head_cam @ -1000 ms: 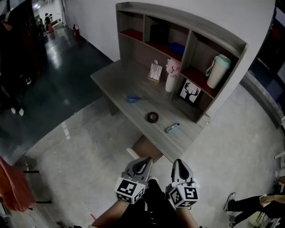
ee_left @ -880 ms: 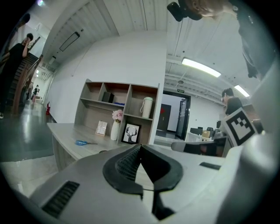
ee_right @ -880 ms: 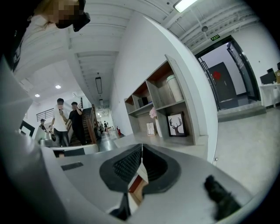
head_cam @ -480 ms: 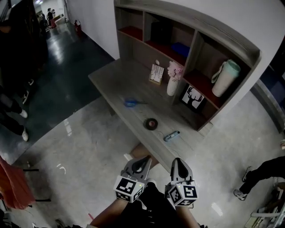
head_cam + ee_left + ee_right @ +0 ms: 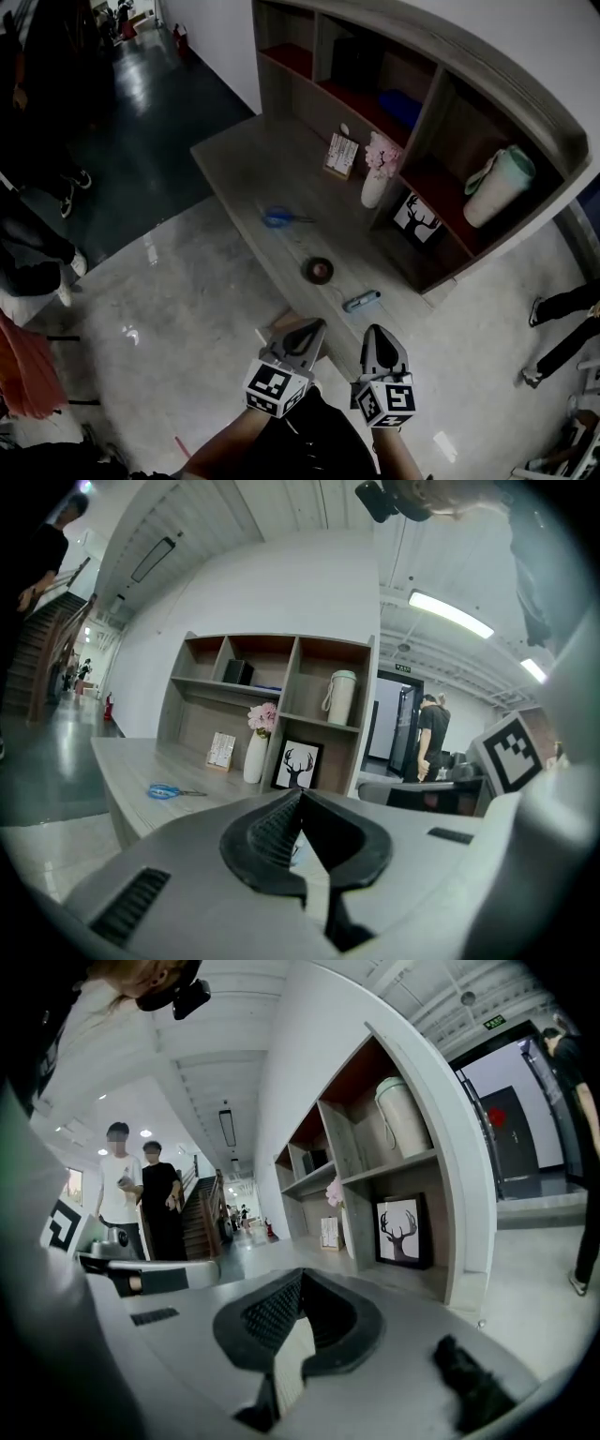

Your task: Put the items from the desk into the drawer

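— Tallying progress first: has anything gone into the drawer?
— Nothing, as far as I can judge. Every item lies on the desk (image 5: 248, 167). No drawer is plainly in view. A brownish shape (image 5: 279, 324) under the desk's near edge, low centre of the head view, may be it, but I cannot tell.

— Grippers?
— Left gripper (image 5: 309, 330), lower centre: jaws pressed together, nothing between them. Right gripper (image 5: 379, 339), just to its right: likewise closed and empty. Both sit below the desk's near edge in the frame, apart from every item.

— Loose items on the desktop?
— Scissors (image 5: 279, 217), blue handles, centre of frame: one.
— Tape roll (image 5: 319, 270), dark, below and right of the scissors: one.
— Small blue-grey tool (image 5: 362, 301), nearest the grippers, kind unclear: one.

— Along the back of the desk?
— Card stand (image 5: 341, 155): one.
— White vase (image 5: 375, 186) with pink flowers: one.
— Deer picture (image 5: 416, 217), right of the vase: one.

— In the shelves?
— Pale jug (image 5: 500, 186), right compartment: one.
— Blue object (image 5: 401, 105) and dark box (image 5: 356, 66), upper compartments: one each.

— What is left?
— All of it, in my estimate: find and open the drawer, then move the three loose items at least.
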